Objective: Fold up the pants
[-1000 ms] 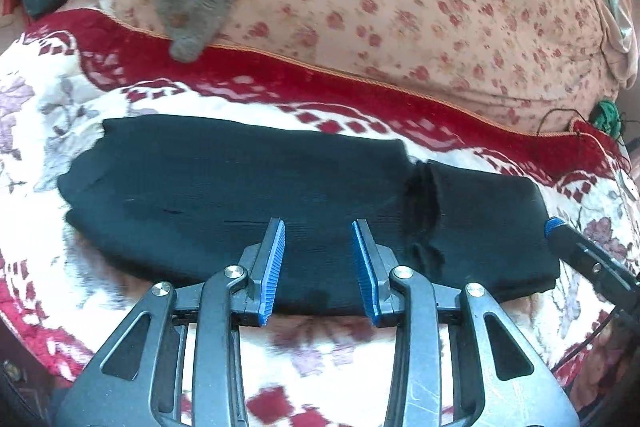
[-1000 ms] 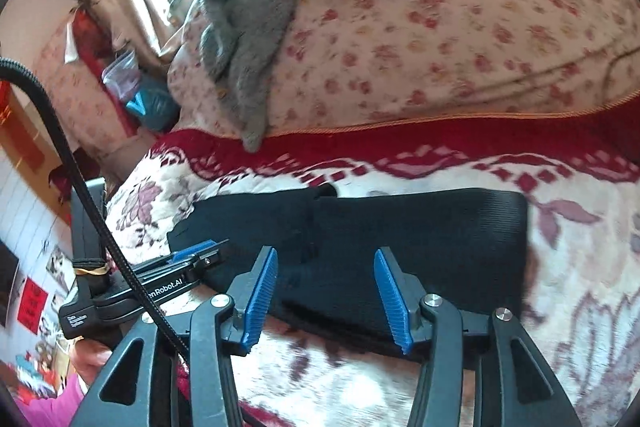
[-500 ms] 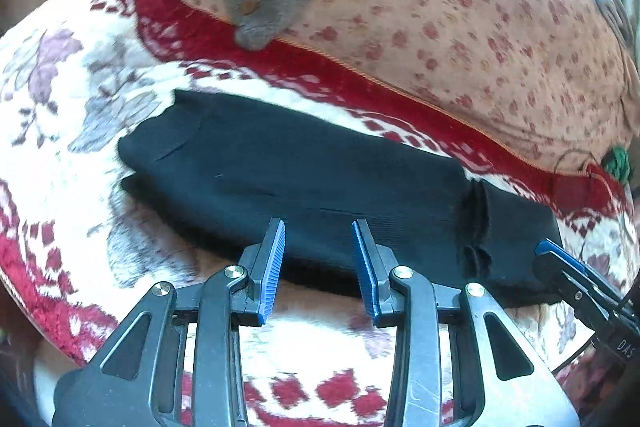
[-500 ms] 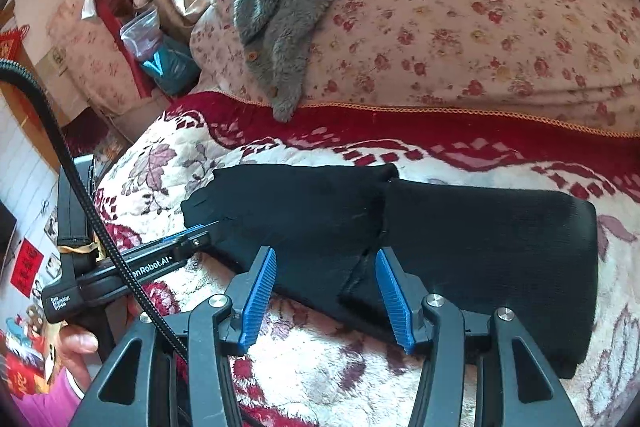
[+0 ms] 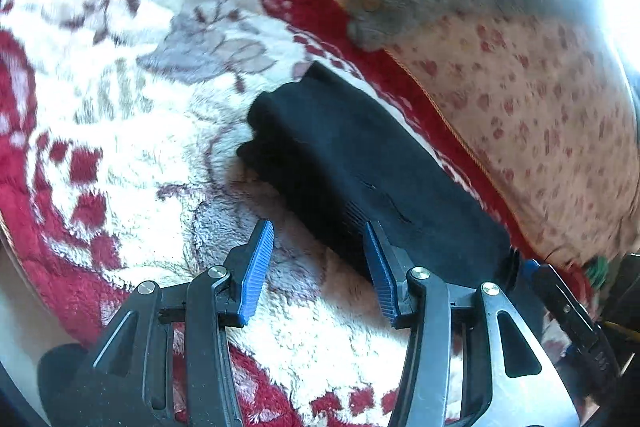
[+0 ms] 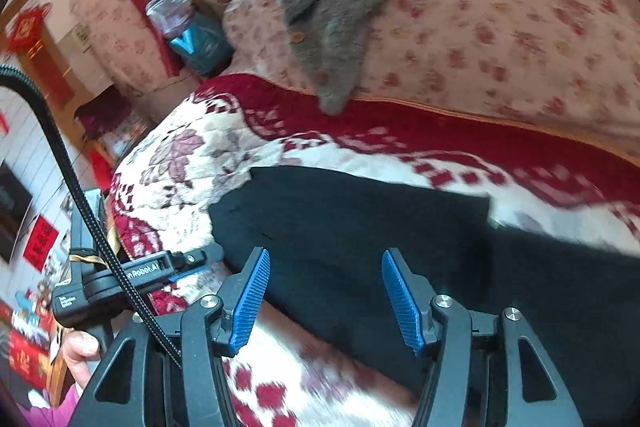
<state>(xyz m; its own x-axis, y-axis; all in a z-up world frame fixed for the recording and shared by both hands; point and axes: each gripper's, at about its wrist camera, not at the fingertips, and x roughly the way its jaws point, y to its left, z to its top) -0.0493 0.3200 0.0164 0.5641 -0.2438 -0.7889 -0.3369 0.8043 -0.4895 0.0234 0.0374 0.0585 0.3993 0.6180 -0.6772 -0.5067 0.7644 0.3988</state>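
Note:
The black pants lie folded into a long strip on the red-and-cream blanket. My left gripper hovers over the near edge of the strip close to its left end. Its jaws are opening, and the pads press on nothing. In the right wrist view the pants run from centre to the right edge. My right gripper hangs above their left half, jaws opening, nothing gripped. The left gripper shows there just off the pants' left end, and the right gripper shows at the lower right of the left wrist view.
A grey knitted garment with buttons lies on a floral quilt piled behind the pants. A teal bag and furniture stand beyond the bed's left end. A black cable and a hand are at the lower left.
Both views have swung toward the left end of the pants, and the left view has rolled so the strip now lies diagonally. Both pairs of jaws stand wider apart than before.

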